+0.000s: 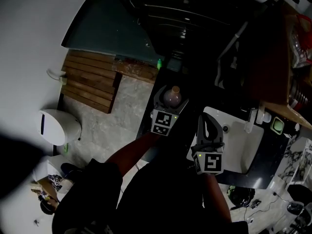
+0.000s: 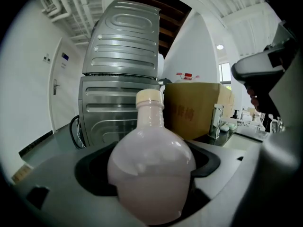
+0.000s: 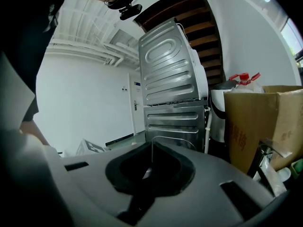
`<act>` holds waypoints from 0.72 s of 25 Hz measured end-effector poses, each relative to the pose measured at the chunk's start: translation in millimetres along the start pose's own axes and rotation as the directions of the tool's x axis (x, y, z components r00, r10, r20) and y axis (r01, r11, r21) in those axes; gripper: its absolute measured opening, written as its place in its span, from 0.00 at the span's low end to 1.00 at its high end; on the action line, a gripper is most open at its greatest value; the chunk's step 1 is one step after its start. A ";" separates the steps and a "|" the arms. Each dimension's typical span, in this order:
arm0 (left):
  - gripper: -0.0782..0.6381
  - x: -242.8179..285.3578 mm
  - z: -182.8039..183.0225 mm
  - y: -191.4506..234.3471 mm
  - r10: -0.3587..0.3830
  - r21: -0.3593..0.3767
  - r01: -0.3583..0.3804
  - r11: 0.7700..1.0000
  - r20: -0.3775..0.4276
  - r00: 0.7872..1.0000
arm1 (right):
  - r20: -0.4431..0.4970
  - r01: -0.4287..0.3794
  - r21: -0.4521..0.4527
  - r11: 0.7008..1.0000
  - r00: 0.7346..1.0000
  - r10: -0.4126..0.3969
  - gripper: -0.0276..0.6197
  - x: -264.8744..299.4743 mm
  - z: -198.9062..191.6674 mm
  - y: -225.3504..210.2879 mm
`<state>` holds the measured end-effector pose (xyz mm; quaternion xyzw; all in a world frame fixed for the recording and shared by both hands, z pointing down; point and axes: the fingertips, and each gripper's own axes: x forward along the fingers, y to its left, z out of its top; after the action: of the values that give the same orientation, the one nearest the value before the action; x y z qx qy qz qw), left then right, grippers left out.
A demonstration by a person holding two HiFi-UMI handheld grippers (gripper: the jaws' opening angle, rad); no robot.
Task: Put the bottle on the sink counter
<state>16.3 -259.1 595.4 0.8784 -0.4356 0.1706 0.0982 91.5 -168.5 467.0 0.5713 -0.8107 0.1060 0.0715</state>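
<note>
A round flask-shaped bottle (image 1: 172,96) of pale pink liquid with a cream cap is held upright in my left gripper (image 1: 169,106), which is shut on its belly. In the left gripper view the bottle (image 2: 151,164) fills the space between the jaws, about half full. It hangs in the air left of the white sink counter (image 1: 214,115). My right gripper (image 1: 208,126) hovers over the sink's near left corner. Its jaws meet in the right gripper view (image 3: 151,157) with nothing between them.
A white basin (image 1: 240,147) with a faucet (image 1: 253,119) lies at the right, a green dish (image 1: 278,126) beside it. A cardboard box (image 2: 196,109) and a silver appliance (image 2: 120,74) stand ahead. A wooden pallet (image 1: 90,80) and a white bin (image 1: 57,126) are on the floor at left.
</note>
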 end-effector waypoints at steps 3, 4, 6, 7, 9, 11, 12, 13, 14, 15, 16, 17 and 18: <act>0.67 15.1 -13.5 1.0 0.017 0.055 -0.014 0.998 -0.055 0.998 | -0.010 0.004 0.006 1.000 1.000 -0.004 0.10 4.4 -4.4 -5.8; 0.67 18.9 -15.6 1.4 0.019 0.062 -0.015 0.998 -0.068 0.998 | -0.015 0.004 0.004 1.000 1.000 -0.003 0.10 5.3 -6.4 -7.4; 0.67 25.3 -21.0 2.1 0.015 0.059 -0.010 0.998 -0.083 0.996 | -0.024 0.005 0.000 1.000 1.000 -0.005 0.10 7.2 -10.7 -10.0; 0.67 28.1 -24.7 2.3 0.011 0.054 -0.006 0.999 -0.091 0.996 | -0.026 0.008 0.003 1.000 1.000 -0.008 0.10 8.4 -12.0 -11.1; 0.67 33.4 -31.0 2.4 0.005 0.043 0.000 0.999 -0.111 0.994 | -0.029 0.004 0.013 1.000 1.000 -0.004 0.10 10.1 -14.7 -12.4; 0.67 38.1 -36.8 2.1 0.004 0.019 -0.002 1.000 -0.133 0.991 | -0.033 -0.012 0.037 0.999 0.999 0.014 0.10 10.4 -19.2 -12.2; 0.67 39.8 -40.1 2.0 0.006 0.002 -0.006 1.000 -0.145 0.989 | -0.036 -0.017 0.046 0.999 0.999 0.019 0.10 10.1 -21.4 -12.1; 0.67 41.3 -43.7 1.8 0.008 -0.015 -0.010 1.000 -0.157 0.988 | -0.041 -0.017 0.051 0.999 0.999 0.019 0.10 9.7 -23.4 -12.2; 0.67 42.5 -47.3 1.7 0.010 -0.027 -0.015 1.000 -0.169 0.986 | -0.045 -0.015 0.055 0.998 0.999 0.018 0.10 9.3 -25.0 -12.3; 0.67 43.6 -50.5 1.7 0.013 -0.036 -0.019 0.999 -0.179 0.984 | -0.047 -0.016 0.057 0.998 0.999 0.019 0.10 9.1 -25.7 -12.3; 0.67 44.6 -53.6 1.5 0.014 -0.046 -0.023 0.999 -0.188 0.982 | -0.044 -0.021 0.061 0.998 0.999 0.024 0.10 9.2 -25.6 -12.2; 0.67 45.4 -56.7 0.6 0.013 -0.059 -0.026 0.998 -0.199 0.980 | -0.041 -0.027 0.064 0.998 0.999 0.030 0.10 9.2 -25.5 -12.4; 0.67 46.1 -59.1 -1.0 0.011 -0.067 -0.026 0.997 -0.210 0.978 | -0.041 -0.032 0.067 0.997 0.999 0.035 0.10 9.0 -26.2 -13.2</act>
<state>30.3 -273.3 667.6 0.8474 -0.4367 0.2480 0.1724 100.8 -174.4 495.7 0.5572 -0.8146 0.1462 0.0676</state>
